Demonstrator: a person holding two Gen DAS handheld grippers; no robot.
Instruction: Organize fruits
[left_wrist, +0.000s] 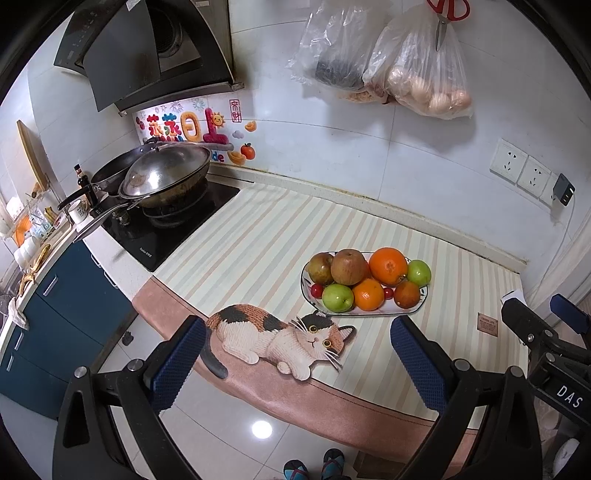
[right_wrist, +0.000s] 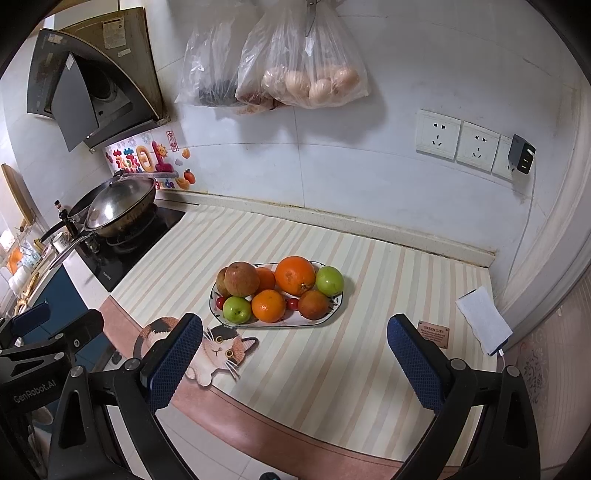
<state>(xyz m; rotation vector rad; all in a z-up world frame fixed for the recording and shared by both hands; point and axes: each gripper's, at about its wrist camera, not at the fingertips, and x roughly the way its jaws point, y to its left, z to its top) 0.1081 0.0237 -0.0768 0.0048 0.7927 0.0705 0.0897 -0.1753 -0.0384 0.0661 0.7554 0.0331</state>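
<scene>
Centrally, fruit plate (right_wrist: 334, 308) amid bare striped mat (right_wrist: 332, 369).

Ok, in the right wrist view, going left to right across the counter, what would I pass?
Wok on the stove → cat picture on the mat → plate of fruit → small brown label → white cloth near the corner.

Lidded wok (left_wrist: 166, 175) on stove (left_wrist: 170, 225); 2 plastic bags (right_wrist: 273, 55) above striped mat (right_wrist: 332, 354).
</scene>
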